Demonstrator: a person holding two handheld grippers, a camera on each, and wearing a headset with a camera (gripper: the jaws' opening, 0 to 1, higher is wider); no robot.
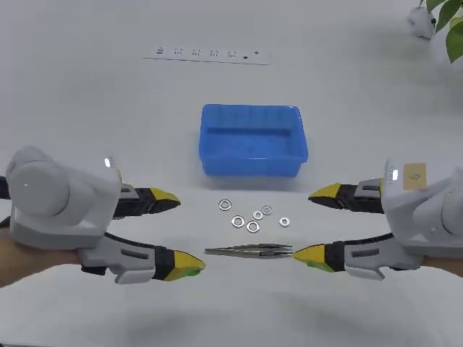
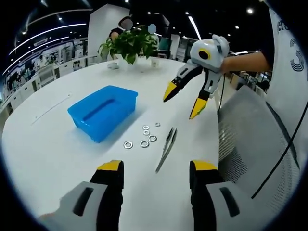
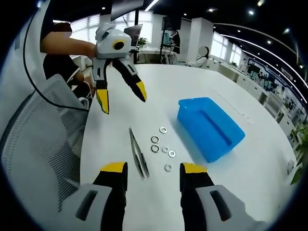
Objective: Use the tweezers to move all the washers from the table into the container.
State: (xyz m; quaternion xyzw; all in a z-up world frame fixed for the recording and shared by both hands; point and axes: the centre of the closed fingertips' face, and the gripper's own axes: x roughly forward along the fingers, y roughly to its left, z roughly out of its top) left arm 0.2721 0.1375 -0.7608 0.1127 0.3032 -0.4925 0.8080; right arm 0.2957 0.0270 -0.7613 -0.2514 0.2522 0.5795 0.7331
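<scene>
My left gripper and right gripper, both spread wide and empty, flank slim steel tweezers, probably light and slippery; I'd pinch both arms midway.

Your headset is looking forward and down from behind the left tongs and right tongs, close above them. Each tongs camera is facing low across the bench toward the opposite tongs. All three are sharing the tweezers, washers and container lying between and ahead of the tongs.
</scene>
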